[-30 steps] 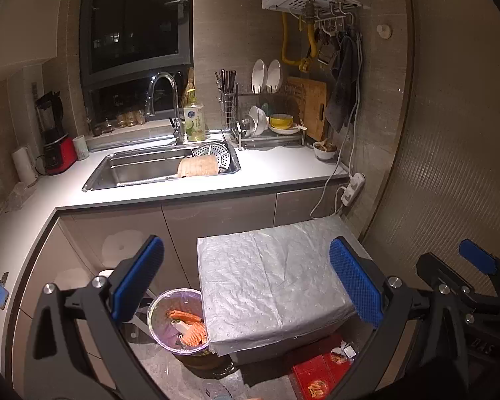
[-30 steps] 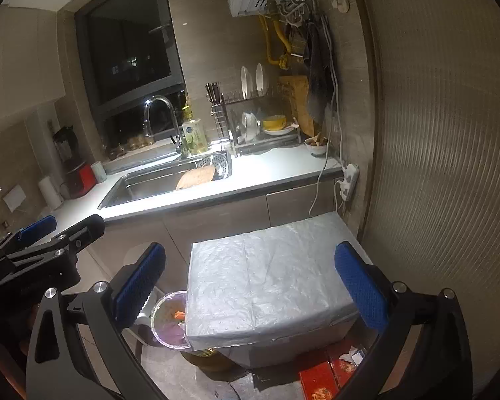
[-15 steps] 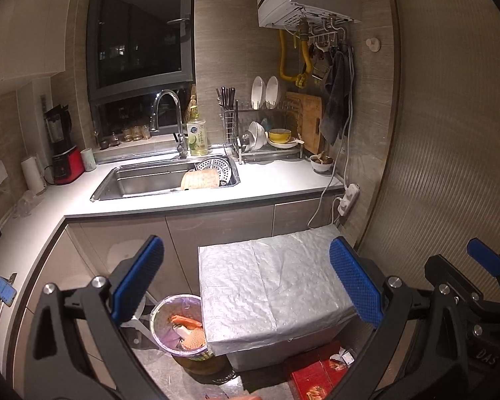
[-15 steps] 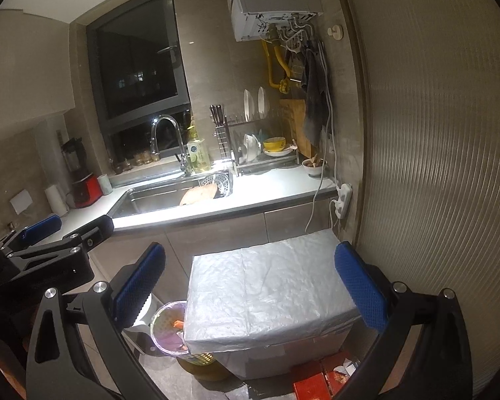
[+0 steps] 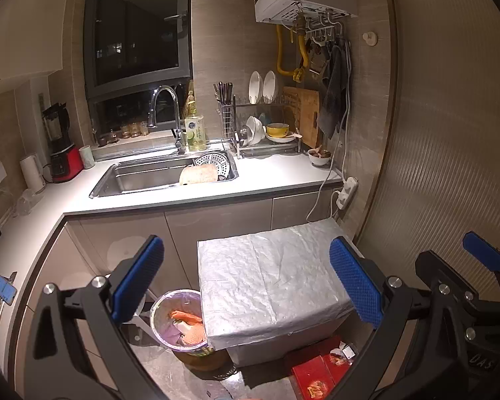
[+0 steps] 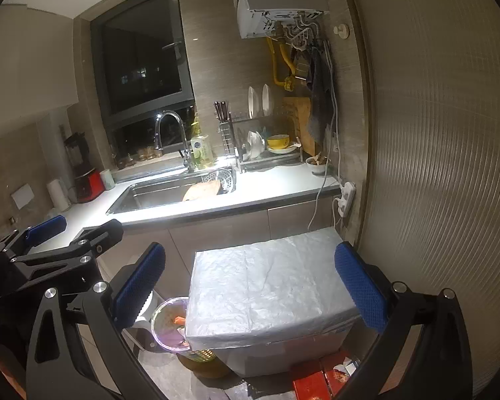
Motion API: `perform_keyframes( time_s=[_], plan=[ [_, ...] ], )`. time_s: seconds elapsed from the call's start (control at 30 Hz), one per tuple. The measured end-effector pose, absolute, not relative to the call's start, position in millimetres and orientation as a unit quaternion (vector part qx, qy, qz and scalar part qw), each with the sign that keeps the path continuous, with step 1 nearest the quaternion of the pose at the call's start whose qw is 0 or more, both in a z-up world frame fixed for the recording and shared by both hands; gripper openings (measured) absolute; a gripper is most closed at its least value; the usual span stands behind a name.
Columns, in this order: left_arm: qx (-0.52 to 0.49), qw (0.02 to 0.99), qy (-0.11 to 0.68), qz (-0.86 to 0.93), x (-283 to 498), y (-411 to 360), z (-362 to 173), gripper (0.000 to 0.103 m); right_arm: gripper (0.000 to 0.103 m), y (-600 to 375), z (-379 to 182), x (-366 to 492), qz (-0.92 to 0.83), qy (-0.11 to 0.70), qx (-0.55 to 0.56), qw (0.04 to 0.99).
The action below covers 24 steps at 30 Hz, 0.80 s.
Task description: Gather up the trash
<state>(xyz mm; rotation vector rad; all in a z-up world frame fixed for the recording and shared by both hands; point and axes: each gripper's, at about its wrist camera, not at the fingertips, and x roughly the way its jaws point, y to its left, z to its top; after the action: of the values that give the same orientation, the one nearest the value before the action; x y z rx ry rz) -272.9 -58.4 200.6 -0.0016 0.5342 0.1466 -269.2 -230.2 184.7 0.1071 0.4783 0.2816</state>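
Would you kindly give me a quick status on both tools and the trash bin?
Left tool open, empty. Right tool open, empty. Trash bin on floor, trash inside. Foil-covered box overlaps bin's right edge.

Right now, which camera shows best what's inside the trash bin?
The left wrist view: the trash bin opens toward it, showing orange scraps inside. In the right wrist view the foil-covered box hides much of the bin's mouth.

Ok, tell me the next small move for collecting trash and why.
Probably lower both grippers toward the trash bin on the floor: the left gripper and right gripper are open and empty, high above it, and the bin, beside the foil-covered box, holds waste.
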Motion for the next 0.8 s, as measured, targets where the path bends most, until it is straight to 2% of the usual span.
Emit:
perform_keyframes(
  time_s=[0.8],
  plan=[
    [-0.003,0.960,0.268,0.076,-269.4,-56.0,199.1,0.095,0.101,-226.3,183.5,-264.8,0.142,0.240,0.053,0.959]
  ],
)
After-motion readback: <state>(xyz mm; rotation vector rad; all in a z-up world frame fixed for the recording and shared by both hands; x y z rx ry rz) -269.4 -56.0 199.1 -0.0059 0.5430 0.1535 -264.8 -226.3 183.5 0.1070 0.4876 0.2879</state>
